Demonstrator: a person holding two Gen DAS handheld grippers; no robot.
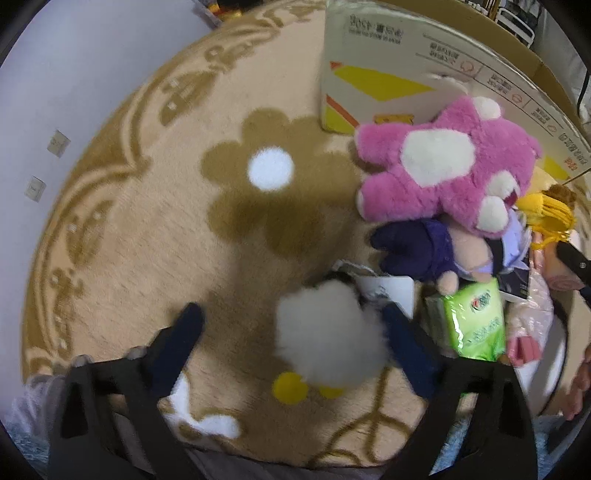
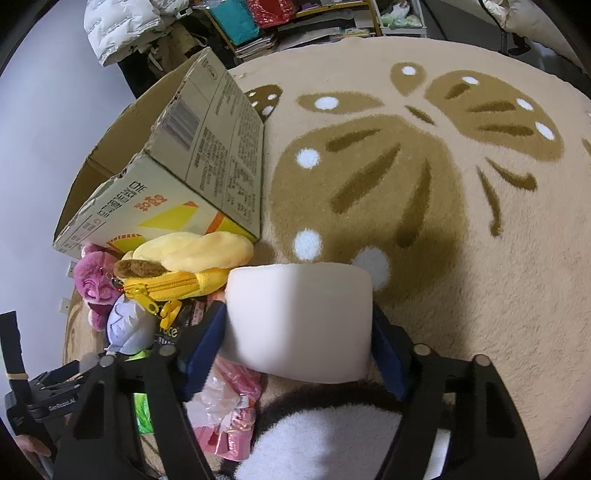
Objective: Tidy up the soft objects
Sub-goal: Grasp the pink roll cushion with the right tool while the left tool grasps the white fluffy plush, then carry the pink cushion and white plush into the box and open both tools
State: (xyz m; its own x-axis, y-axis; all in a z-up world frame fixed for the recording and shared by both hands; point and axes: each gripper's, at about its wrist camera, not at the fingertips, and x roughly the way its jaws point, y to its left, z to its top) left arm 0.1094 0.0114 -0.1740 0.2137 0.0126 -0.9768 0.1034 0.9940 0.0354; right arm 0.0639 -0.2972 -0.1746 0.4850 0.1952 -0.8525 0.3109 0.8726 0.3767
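My left gripper [image 1: 291, 328] is open above the rug, with a white fluffy toy [image 1: 328, 332] lying between its fingers, close to the right finger. My right gripper [image 2: 299, 332] is shut on a white foam block [image 2: 299, 321] and holds it above the rug. A pile of soft things lies by the cardboard box [image 1: 406, 66]: a pink plush [image 1: 443, 162], a dark purple doll [image 1: 424, 254], a green tissue pack [image 1: 476, 325], a yellow zip pouch [image 2: 173, 286] and a yellow plush [image 2: 199, 251]. The box also shows in the right wrist view [image 2: 207, 147], open at the top.
A round beige rug [image 1: 147, 229] with brown flower and butterfly patterns covers the floor. Pink plastic-wrapped items [image 2: 229, 406] lie by the pile. Shelves with books and bags [image 2: 295, 26] stand beyond the rug. A pale wall [image 1: 55, 92] lies left.
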